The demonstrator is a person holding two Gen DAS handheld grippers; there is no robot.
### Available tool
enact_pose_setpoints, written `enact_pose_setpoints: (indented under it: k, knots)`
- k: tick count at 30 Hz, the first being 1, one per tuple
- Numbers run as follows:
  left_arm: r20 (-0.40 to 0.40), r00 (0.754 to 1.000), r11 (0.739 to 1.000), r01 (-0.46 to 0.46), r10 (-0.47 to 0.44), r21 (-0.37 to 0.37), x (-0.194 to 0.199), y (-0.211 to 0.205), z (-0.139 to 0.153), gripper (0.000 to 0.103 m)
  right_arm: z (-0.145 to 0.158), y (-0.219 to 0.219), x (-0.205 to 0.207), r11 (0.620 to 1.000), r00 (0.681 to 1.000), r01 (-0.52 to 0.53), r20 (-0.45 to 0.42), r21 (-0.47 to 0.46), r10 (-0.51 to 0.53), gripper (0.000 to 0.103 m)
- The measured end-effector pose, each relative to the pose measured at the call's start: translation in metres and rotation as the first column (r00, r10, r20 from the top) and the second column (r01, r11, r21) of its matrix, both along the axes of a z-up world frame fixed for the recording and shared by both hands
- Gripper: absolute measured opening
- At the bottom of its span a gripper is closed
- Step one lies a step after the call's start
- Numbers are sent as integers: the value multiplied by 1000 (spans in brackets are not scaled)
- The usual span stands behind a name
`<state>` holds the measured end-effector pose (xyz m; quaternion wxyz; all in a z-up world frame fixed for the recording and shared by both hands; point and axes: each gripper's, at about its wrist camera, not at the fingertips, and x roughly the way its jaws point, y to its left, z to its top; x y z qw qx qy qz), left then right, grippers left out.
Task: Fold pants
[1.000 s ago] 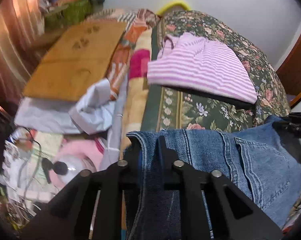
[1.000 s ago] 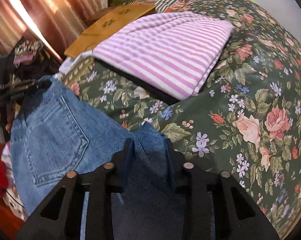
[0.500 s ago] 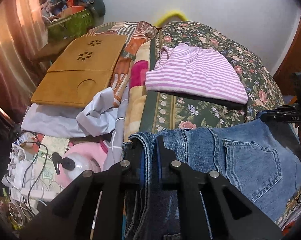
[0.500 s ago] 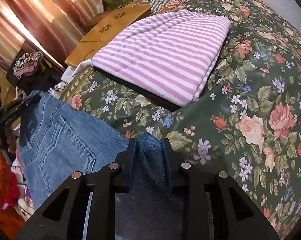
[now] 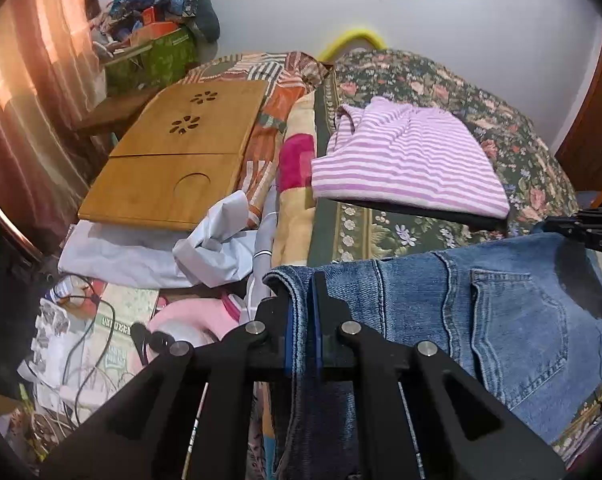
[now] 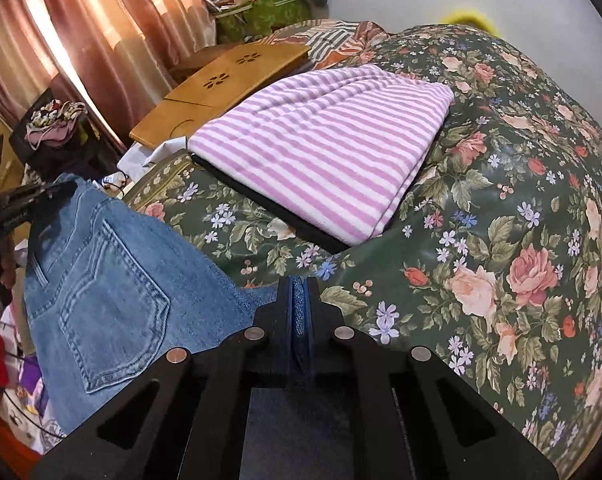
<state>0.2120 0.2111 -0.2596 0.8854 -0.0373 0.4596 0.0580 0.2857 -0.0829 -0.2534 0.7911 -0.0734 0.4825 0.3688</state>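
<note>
Blue jeans [image 5: 501, 320] hang stretched between both grippers at the near edge of the floral bed, back pocket showing. My left gripper [image 5: 299, 284] is shut on one corner of the denim waistband. My right gripper [image 6: 299, 284] grips the other corner of the jeans [image 6: 113, 288], and its jaws are closing tight on a thin fold of denim. Each gripper shows at the edge of the other's view: the right gripper [image 5: 589, 228] at the far right, the left gripper [image 6: 25, 200] at the far left.
A folded pink-striped garment [image 6: 321, 152] lies on the floral bed cover [image 6: 501, 200] beyond the jeans. A wooden lap tray [image 5: 173, 160] and crumpled white cloth [image 5: 205, 248] sit to the left. Cables and clutter [image 5: 73, 340] cover the floor; curtains hang at far left.
The right jaws have narrowed from a loose hold on a thick bunch of denim to a tight pinch. The jeans now hang flatter between the grippers.
</note>
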Motion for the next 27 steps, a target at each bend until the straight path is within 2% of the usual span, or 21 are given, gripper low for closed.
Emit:
enact_pose_setpoints:
  k: [4,6,9,13,16,18,20,24,27]
  knots:
    - [-81,997,999,22,-18,43,18,1,-28,9,-8,3,9,1000,1000,22,11,-21,-22,5]
    - [-81,996,999,28,-25,41,18,3,-29,9,-12,6,11,999,1000,17,23,-45,-16,5]
    - [-62,998,1000,30,-30,4,10,8,-11,13,0,1,10,998,998,34,52,-56,-31,9]
    - [9,1000,998,-3,3,58,-8,10,25,14,27,-15,3,998,993,52,107,-47,-46,11]
    - [46,999,1000,-8,9,-8,-23,13,45,14,44,-24,-9,999,994,32,106,-10,-31,12]
    - [49,999,999,5,-3,-44,-34,9,49,14,46,-24,-20,1000,995,11,99,4,-12,20]
    - [38,999,998,26,-24,-56,-44,-1,44,14,42,-19,-31,1000,996,-18,91,7,17,31]
    - [-25,998,992,63,-66,-114,-63,-24,15,14,21,-5,-40,998,997,-63,48,-14,64,31]
    - [-101,994,991,36,-49,-126,-73,-32,-21,14,-1,3,-39,994,997,-80,18,-69,81,31]
